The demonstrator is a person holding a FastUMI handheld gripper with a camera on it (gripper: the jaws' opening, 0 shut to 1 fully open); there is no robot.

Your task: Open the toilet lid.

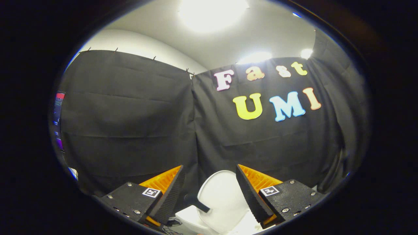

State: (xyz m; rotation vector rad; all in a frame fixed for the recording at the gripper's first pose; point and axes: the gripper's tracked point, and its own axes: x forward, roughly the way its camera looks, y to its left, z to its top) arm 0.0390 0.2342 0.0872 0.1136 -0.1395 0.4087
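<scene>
The white toilet lid (222, 199) shows low between my fingers, a rounded shape that looks raised with its top edge against the black cloth wall. A short dark handle-like bar (197, 201) sticks out at its left side. More white toilet body (187, 218) lies below the lid. My gripper (209, 167) is open, its fingers spread to either side of the lid without touching it, and nothing is held between them. The lid's lower part is hidden below the fingers.
Black cloth wall (130, 130) hangs close behind the toilet and wraps around both sides. A lit screen (59, 107) stands at the far left. Dark cables (171, 224) lie near the left finger's base. Bright ceiling lamps (212, 13) shine overhead.
</scene>
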